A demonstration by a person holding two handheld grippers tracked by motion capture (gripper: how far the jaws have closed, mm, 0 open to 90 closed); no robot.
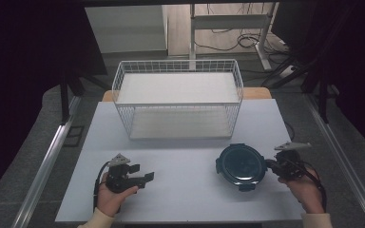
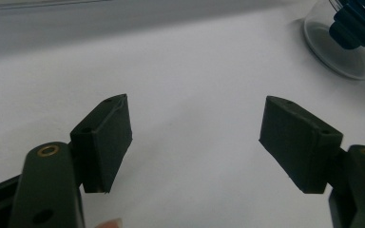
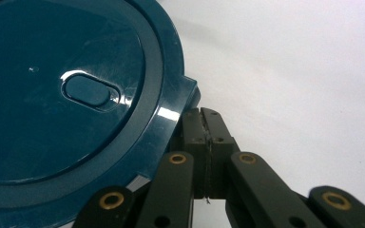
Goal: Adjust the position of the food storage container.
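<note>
Fingers: my left gripper (image 2: 195, 137) gapes wide over bare table (image 1: 185, 190), gripping nothing; my right gripper (image 3: 208, 142) has its jaws pressed together.

The right jaw tips sit against the round blue-lidded container (image 1: 241, 165), just before the wire basket (image 1: 178, 97).

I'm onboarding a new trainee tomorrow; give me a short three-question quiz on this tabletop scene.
1. True or false: the left gripper is open over bare white table.
2. Which gripper is at the round dark-blue lidded container? A) left B) right
3. Fill in: the white wire ____ stands at the table's far side.

Key: 1 true. 2 B; the right gripper is shut, jaws pressed together, against a clip at the lid's rim; whether it pinches anything cannot be told. 3 basket.
</note>
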